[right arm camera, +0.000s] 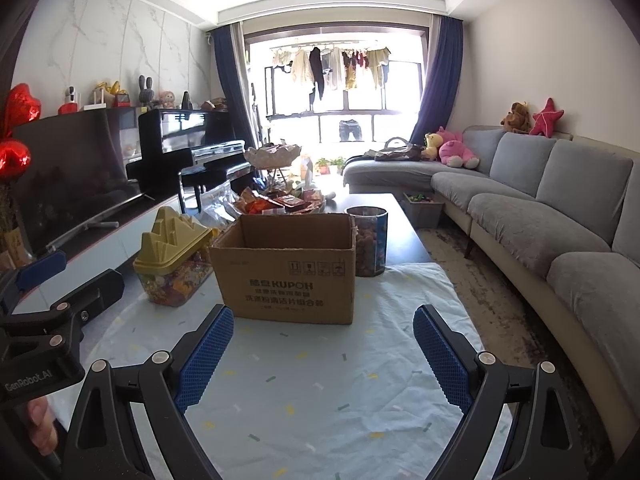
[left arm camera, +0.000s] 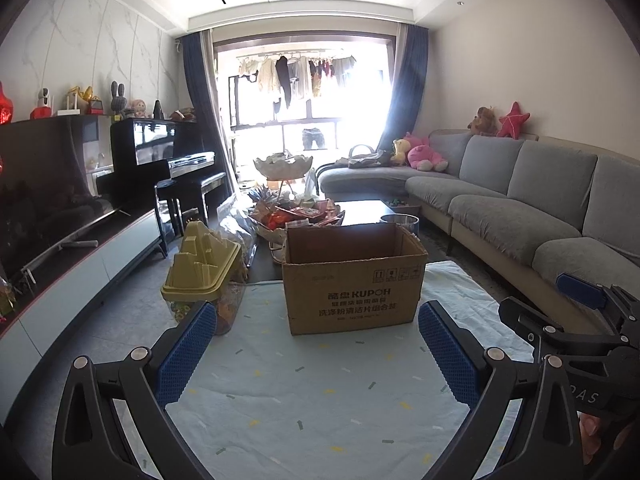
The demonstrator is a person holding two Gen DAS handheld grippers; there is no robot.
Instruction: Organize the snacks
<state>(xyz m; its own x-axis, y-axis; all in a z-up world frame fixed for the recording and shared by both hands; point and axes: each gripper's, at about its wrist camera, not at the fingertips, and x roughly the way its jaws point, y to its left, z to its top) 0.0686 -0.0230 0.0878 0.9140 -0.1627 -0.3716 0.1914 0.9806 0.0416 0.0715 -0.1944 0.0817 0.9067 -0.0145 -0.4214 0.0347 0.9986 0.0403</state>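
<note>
Both grippers, left point(left arm camera: 312, 350) and right point(right arm camera: 324, 354), hang released over the cloth point(right arm camera: 320, 400). Beyond stands one box point(right arm camera: 286, 272) marked "KUPOH", two snack jars point(right arm camera: 172, 268) point(right arm camera: 368, 240) flanking.

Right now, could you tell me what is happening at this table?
Nothing is being handled yet. The left gripper and right gripper both hover with jaws open and empty over the pale tablecloth. Ahead stands an open cardboard box, with a yellow-lidded snack jar beside it and loose snack packets piled behind.
</note>
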